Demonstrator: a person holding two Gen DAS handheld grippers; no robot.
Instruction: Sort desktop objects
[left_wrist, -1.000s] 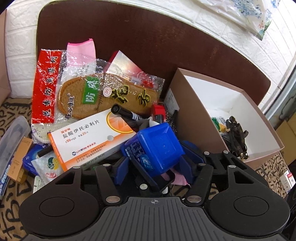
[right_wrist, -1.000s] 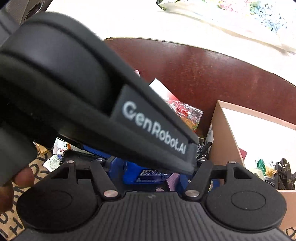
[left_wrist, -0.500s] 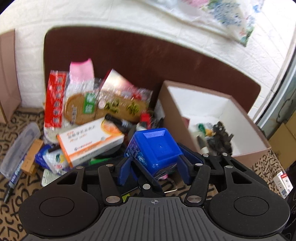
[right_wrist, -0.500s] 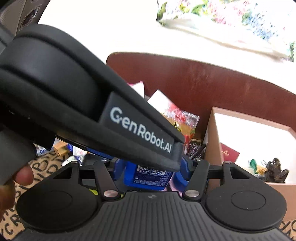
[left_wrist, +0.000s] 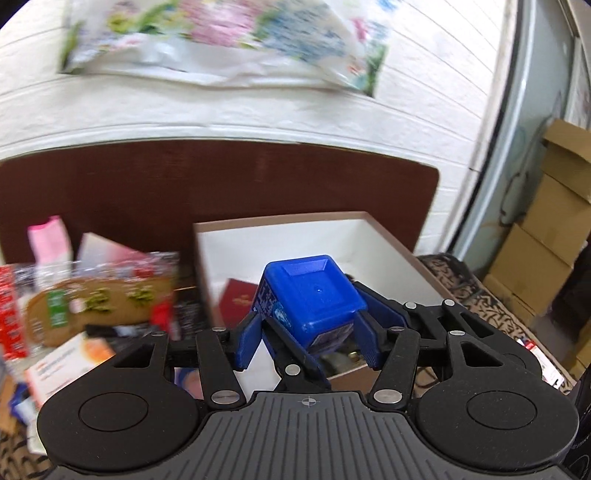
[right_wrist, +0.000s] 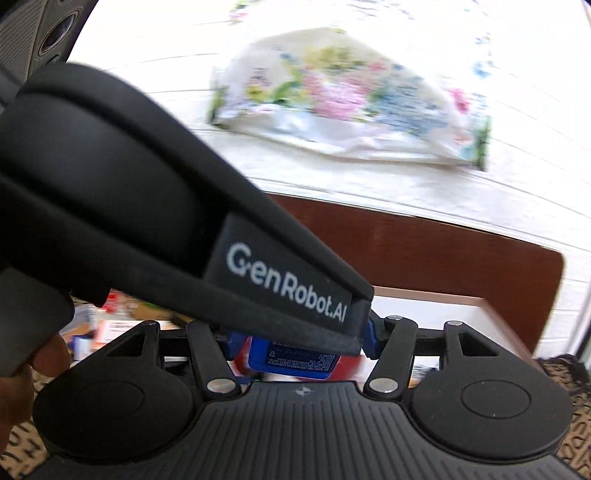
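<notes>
The left gripper is clamped on a blue plastic box, its blue fingers pressed against the box's two sides at the centre of the left wrist frame. The box is blocky, with a recessed square panel on its upper face and printed labels on the faces turned to the lower left; the print is too small to read. It is held up in front of the open cardboard box, which has brown outer walls and a white inside and sits in the middle of the frame. Inside, a dark red booklet shows just left of the blue box.

On the left of the frame lies a blurred pile: a packet of insoles, a red packet cut off by the edge, and a white and orange medicine carton partly hidden behind the gripper's body.

In the right wrist frame the left device's black body, marked GenRobot.AI, crosses from the upper left and hides most of the scene. Under it only a strip of the blue plastic box with a label shows, between the right gripper's blue fingers. Whether that gripper is apart or clamped cannot be told. A floral bag hangs on the white wall above, blurred.
</notes>
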